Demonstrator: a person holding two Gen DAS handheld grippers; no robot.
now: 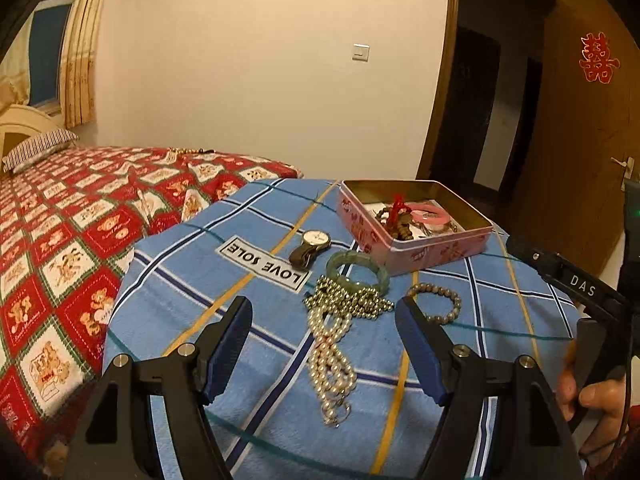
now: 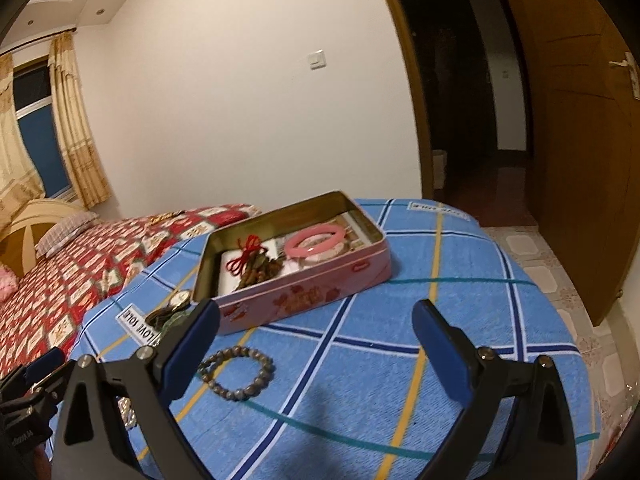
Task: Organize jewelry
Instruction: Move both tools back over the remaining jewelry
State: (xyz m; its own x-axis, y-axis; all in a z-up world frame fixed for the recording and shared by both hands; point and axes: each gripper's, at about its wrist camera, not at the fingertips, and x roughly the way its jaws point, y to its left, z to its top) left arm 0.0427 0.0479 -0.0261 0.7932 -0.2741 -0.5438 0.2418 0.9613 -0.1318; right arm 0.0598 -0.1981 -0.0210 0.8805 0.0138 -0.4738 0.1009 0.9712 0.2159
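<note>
The left gripper [image 1: 324, 320] tilts downward over the round table [image 1: 208, 264] covered in blue plaid cloth, its blue-padded fingers [image 1: 228, 344] spread wide and pinching nothing; between them, lying flat on the cloth, runs a long pearl necklace [image 1: 332, 364], its far end tangled with a darker metallic bead chain [image 1: 352, 300]; neither finger touches the strands; just beyond the chain sits a green bangle [image 1: 356, 270], and past that a wristwatch [image 1: 310, 246] with a dark strap; a brown bead bracelet [image 1: 436, 304] lies just beyond the right-hand fingertip; a hand [image 1: 588, 396] at the right edge grips the other tool's black handle. The right gripper [image 2: 316, 320] also points down at a slant, fingers [image 2: 440, 344] wide apart and empty; the same bead bracelet [image 2: 238, 372] lies on the cloth near its left finger, apart from it; ahead stands an open pink tin [image 2: 304, 296] holding a pink bangle [image 2: 316, 240] and a brown bead string with a red tassel [image 2: 256, 264]; a bed [image 2: 60, 300] with a red patterned cover lies to the left.
</note>
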